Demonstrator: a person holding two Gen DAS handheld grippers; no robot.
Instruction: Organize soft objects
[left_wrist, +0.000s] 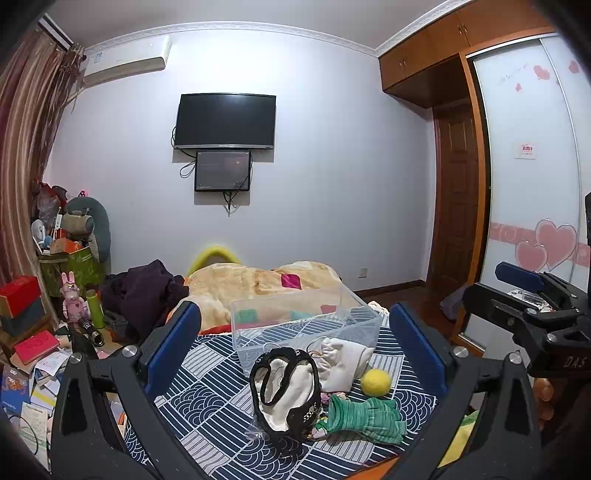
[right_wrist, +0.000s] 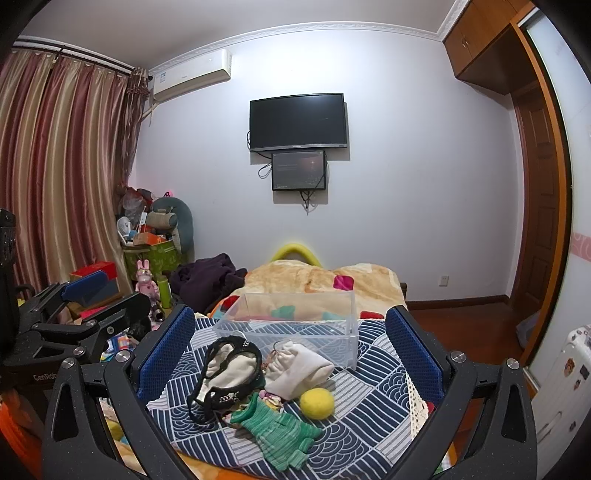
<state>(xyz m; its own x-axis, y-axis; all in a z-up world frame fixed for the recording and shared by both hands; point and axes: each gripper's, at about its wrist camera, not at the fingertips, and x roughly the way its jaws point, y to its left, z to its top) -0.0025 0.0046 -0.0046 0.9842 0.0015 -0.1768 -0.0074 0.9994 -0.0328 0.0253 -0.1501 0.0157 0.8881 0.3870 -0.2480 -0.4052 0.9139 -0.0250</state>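
A pile of soft things lies on the blue-and-white patterned cloth (left_wrist: 207, 391) (right_wrist: 369, 417): a black-trimmed cream pouch (left_wrist: 284, 391) (right_wrist: 227, 373), a white drawstring bag (left_wrist: 343, 362) (right_wrist: 299, 367), a yellow felt ball (left_wrist: 375, 383) (right_wrist: 317, 403) and a green knitted garment (left_wrist: 364, 419) (right_wrist: 280, 430). An empty clear plastic box (left_wrist: 306, 325) (right_wrist: 291, 325) stands just behind them. My left gripper (left_wrist: 295, 343) is open and empty, hovering in front of the pile. My right gripper (right_wrist: 291, 347) is open and empty too.
A beige blanket (left_wrist: 258, 284) (right_wrist: 325, 280) and dark clothes (left_wrist: 144, 288) (right_wrist: 207, 277) lie further back on the bed. Boxes, books and toys (left_wrist: 40, 332) crowd the left side. A wardrobe (left_wrist: 532, 184) and door stand at the right.
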